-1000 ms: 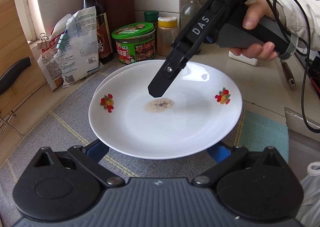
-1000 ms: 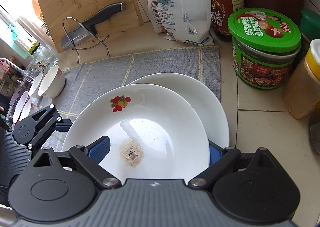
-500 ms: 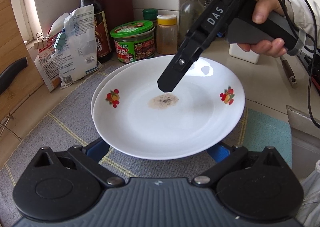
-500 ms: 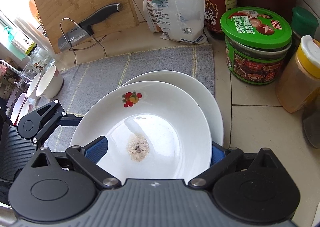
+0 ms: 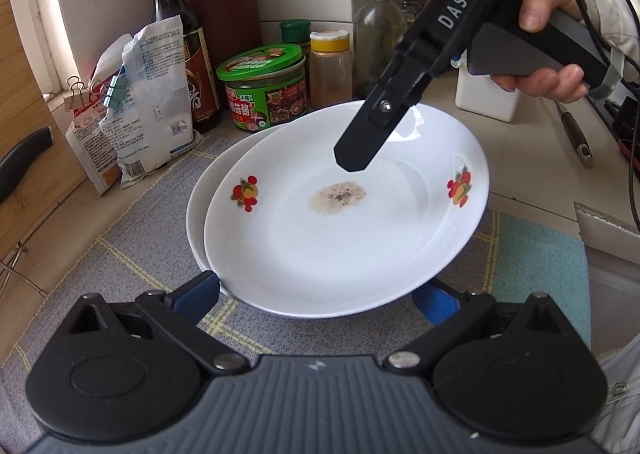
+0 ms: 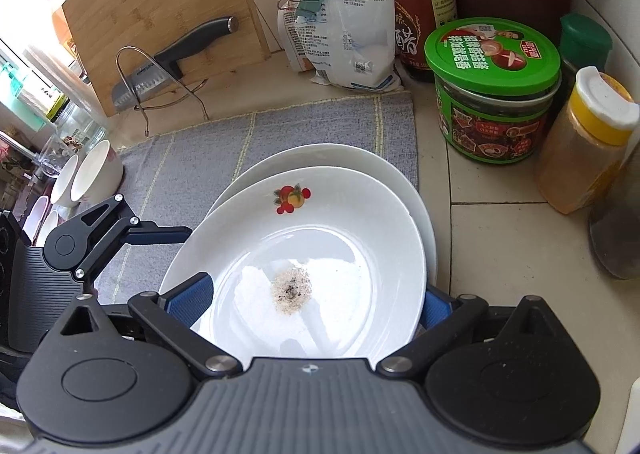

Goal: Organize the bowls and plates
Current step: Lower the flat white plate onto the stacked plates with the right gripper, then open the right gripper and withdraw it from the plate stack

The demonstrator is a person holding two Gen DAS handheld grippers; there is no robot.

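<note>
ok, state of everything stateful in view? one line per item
top plate: stacked on another plate, slightly off-centre, brown speckled residue in the middle
bottom plate: on the grey mat, only its rim showing
right gripper: open, jaws wide either side of the top plate
left gripper: open, fingers either side of the plates' near edge
green-lid jar: lid on, upright
yellow-cap shaker: capped, upright
knife: parked in wire rack

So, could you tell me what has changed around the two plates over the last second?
The right tongs opened a little wider and rose slightly off the fruit-patterned plate, holding nothing. That plate slid a little rightwards in the left wrist view, uncovering more of the plain plate beneath it. The left tongs, the grey mat and the green-lidded jar stayed put.
</note>
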